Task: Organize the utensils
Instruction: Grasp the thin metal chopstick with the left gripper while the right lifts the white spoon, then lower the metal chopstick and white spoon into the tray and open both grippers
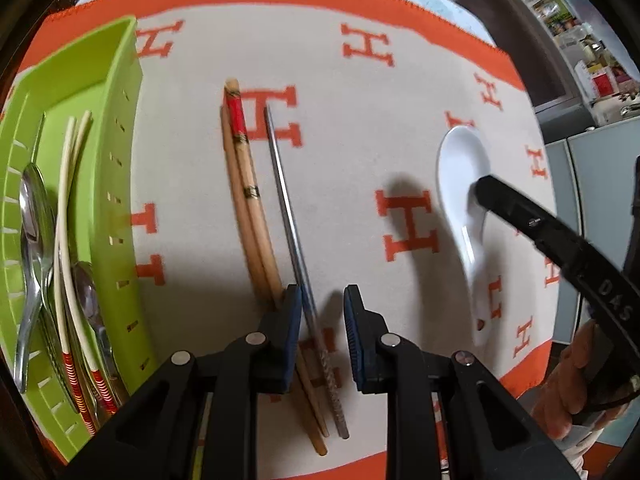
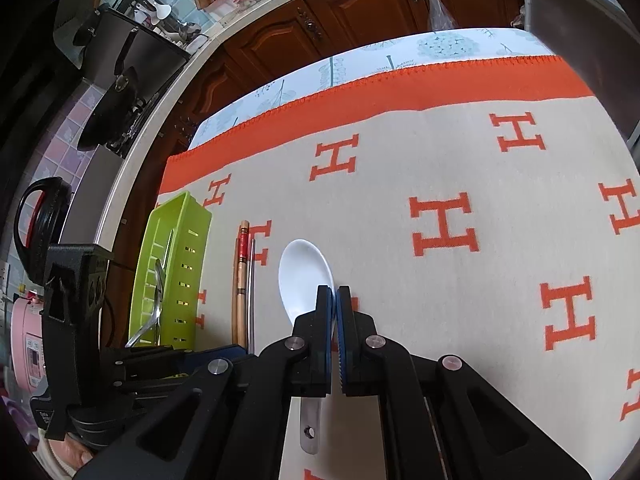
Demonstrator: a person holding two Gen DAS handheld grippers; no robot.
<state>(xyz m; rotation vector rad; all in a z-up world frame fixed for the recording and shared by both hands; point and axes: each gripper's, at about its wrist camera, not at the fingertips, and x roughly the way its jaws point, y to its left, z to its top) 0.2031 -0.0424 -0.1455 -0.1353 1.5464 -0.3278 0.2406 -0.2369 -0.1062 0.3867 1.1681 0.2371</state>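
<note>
Two grippers seen | left gripper [image 1: 320, 340] half-closed astride metal chopstick [image 1: 288, 208], nothing pinched yet | right gripper [image 2: 334, 336] clamped on white ceramic spoon [image 2: 306, 280], slick and chippy, best held at neck | green tray [image 1: 124, 120] alongside, already stocked

A home kitchen here: carved wooden cabinet doors [image 2: 360, 12] under a worktop, wok [image 2: 116, 116] and pink rice cooker [image 2: 28, 348] left of them.
</note>
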